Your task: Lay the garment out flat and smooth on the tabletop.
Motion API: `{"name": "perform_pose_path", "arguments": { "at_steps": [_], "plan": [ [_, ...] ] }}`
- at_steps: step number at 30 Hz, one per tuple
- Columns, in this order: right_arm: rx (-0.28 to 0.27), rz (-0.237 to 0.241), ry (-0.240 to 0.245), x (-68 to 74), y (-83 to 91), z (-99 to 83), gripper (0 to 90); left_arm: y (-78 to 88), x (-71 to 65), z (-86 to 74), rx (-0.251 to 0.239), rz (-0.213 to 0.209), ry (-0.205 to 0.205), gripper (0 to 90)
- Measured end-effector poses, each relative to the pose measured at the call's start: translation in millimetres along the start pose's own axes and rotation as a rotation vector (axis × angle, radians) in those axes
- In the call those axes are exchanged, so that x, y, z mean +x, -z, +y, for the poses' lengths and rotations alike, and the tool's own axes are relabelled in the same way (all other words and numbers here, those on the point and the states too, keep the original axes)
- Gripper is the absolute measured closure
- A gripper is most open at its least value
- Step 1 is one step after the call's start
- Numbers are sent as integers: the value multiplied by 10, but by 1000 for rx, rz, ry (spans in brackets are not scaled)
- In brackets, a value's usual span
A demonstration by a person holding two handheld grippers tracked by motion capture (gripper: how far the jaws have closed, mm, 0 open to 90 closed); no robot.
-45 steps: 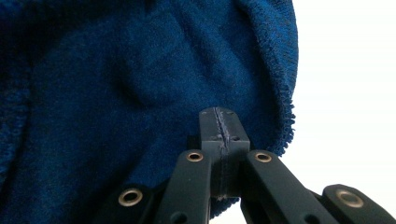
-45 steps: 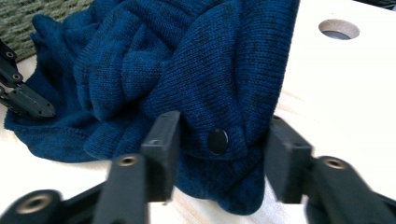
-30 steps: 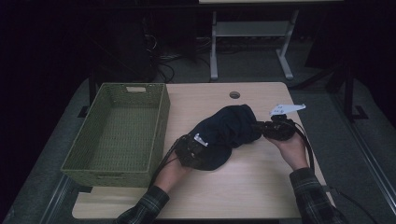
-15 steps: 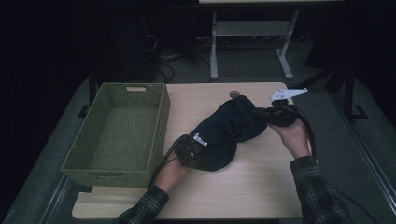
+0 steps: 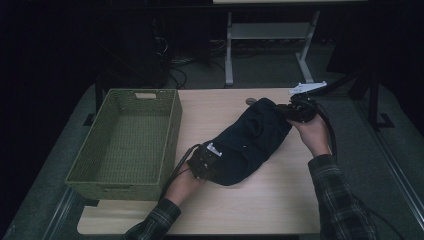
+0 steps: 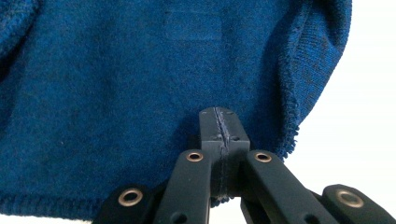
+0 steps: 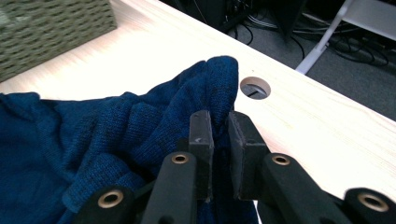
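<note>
A dark blue knit sweater (image 5: pixel 250 137) lies bunched across the wooden table (image 5: pixel 280 200), running from near left to far right. My left gripper (image 5: pixel 202 162) rests at its near-left end, jaws shut on the hem (image 6: pixel 219 128), with the knit (image 6: pixel 140 70) spread out beyond them. My right gripper (image 5: pixel 292 111) holds the far-right end a little above the table. Its jaws (image 7: pixel 219 126) are shut on a bunched fold of the sweater (image 7: pixel 93 126), which rises in a peak above the pads.
A green woven basket (image 5: pixel 170 145) stands empty at the table's left, also seen in the right gripper view (image 7: pixel 51 28). A round cable hole (image 7: pixel 255 87) sits just past the sweater's far end. White desk legs and cables stand on the floor behind.
My right hand has moved up and toward the table's far side, taking the sweater's end with it and drawing the cloth longer. The left hand has kept still.
</note>
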State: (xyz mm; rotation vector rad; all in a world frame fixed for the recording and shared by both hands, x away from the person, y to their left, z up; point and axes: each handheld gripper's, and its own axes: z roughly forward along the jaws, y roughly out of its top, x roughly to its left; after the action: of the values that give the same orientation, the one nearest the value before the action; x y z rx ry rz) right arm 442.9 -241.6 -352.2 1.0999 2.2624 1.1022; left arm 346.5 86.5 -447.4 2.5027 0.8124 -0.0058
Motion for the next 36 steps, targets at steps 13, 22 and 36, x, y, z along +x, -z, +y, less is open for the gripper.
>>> {"name": "perform_pose_path", "arguments": {
  "at_steps": [13,22,36],
  "plan": [
    [58,-61,-27,-231,-403,-38,801,-2,-9,1,0,4,1,900],
    [110,-84,-75,-291,-651,-182,800,2,-15,5,8,9,-10,900],
    [193,-106,-116,-369,-939,-440,792,1,-9,9,9,2,-9,900]
  ]
}}
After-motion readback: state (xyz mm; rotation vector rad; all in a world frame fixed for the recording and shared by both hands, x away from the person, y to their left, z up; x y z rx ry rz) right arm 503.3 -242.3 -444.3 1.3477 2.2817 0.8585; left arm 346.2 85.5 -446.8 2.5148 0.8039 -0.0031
